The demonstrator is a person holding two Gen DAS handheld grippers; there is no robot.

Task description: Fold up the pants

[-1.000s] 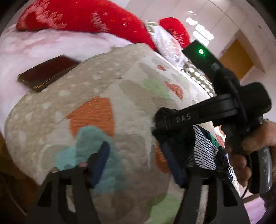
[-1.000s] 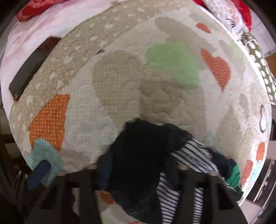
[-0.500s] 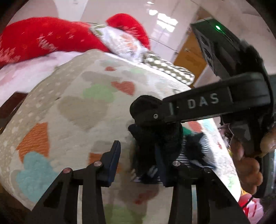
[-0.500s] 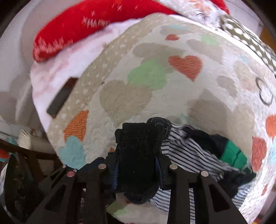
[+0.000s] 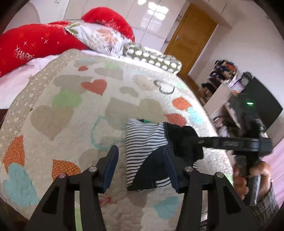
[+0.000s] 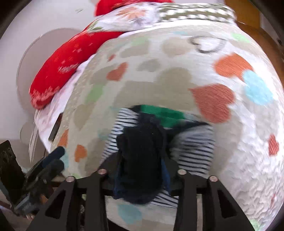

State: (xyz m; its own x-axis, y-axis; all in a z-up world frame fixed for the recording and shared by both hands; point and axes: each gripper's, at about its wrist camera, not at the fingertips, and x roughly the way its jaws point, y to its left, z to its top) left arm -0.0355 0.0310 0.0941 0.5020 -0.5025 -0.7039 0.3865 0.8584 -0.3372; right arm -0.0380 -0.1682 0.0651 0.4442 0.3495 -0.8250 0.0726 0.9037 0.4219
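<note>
Home bedroom, bed with heart-print quilt (image 5: pixel 74 110), red pillows (image 5: pixel 35 46), wooden door (image 5: pixel 191 32), glossy wardrobe (image 5: pixel 142 16)

Motion-blurred striped pants (image 6: pixel 193 149) behind dark cloth (image 6: pixel 142 160)

A bed (image 5: pixel 124 92) under a heart-patterned quilt (image 5: pixel 67 113) fills the room, with red pillows (image 5: pixel 35 46) at its head. Behind stand glossy white wardrobe doors (image 5: pixel 150 16), a wooden door (image 5: pixel 191 35), white walls, and cluttered shelves (image 5: pixel 221 74).
</note>
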